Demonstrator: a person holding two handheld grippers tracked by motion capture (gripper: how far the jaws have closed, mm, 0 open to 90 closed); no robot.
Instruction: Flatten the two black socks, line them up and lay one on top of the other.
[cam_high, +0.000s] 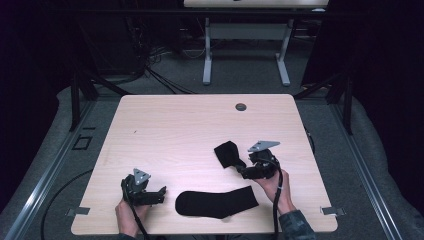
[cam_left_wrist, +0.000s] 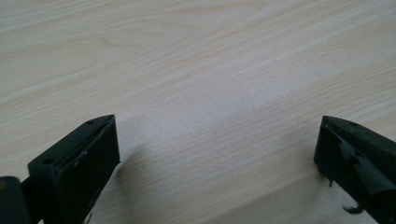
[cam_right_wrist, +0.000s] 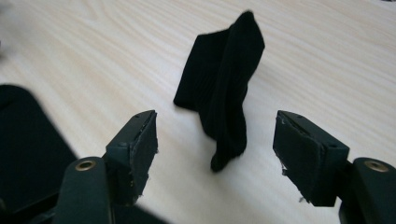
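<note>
The left gripper (cam_high: 159, 192) was held wide open over bare table (cam_left_wrist: 196, 70). The right gripper (cam_right_wrist: 215, 144) stood open, empty; a crumpled black sock (cam_right_wrist: 223, 93) lay just ahead, apparently untouched. A flat sock (cam_high: 216, 202) lay between the grippers.

High view: looks forward and down from above the person's side, taking in the whole table (cam_high: 200, 120).
Left gripper view: low and close over bare tabletop (cam_left_wrist: 196, 70).
Right gripper view: close, facing the crumpled sock (cam_right_wrist: 224, 88).
Shared: that crumpled sock (cam_high: 227, 154) and the wood.
</note>
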